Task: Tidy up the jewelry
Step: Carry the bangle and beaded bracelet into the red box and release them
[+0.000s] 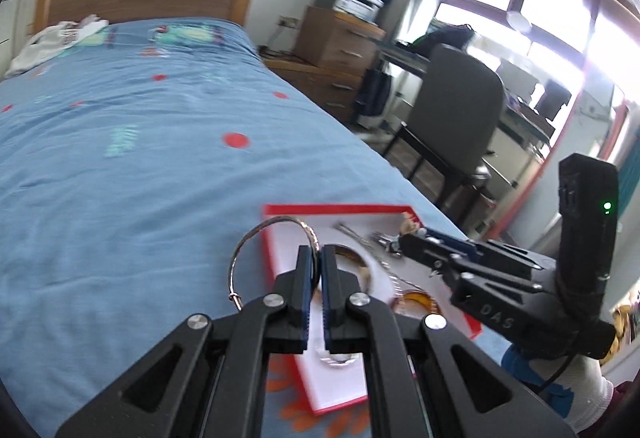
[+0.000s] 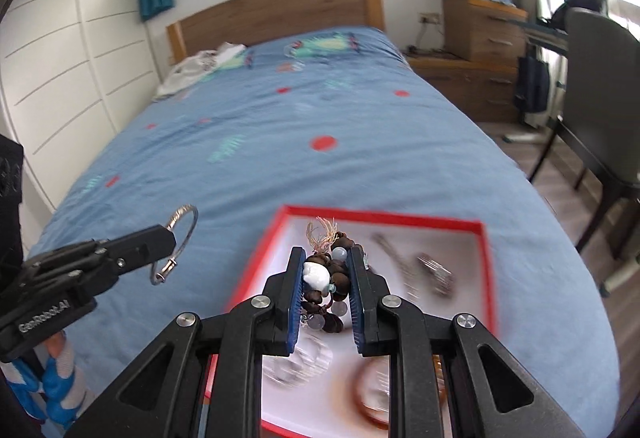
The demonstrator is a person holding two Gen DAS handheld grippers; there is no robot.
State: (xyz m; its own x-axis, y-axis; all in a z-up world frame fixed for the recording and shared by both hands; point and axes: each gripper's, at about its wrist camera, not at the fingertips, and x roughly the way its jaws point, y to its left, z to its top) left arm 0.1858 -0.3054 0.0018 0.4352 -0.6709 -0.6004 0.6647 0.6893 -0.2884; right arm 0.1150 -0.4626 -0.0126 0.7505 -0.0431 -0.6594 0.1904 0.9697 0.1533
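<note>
A thin silver bangle (image 1: 272, 258) is pinched between the fully closed jaws of the left gripper (image 1: 316, 258), its loop standing out to the left of them. A bunched bracelet of dark and pale beads (image 2: 326, 278) is clamped between the narrowly parted jaws of the right gripper (image 2: 326, 280). Below and beyond both sets of jaws a red-rimmed tray (image 2: 384, 216) is seen on the bed (image 2: 280, 158), with blurred jewelry inside.

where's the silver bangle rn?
Pinched in the left tool, the silver bangle hangs over the blue bedspread, just left of the red tray.
</note>
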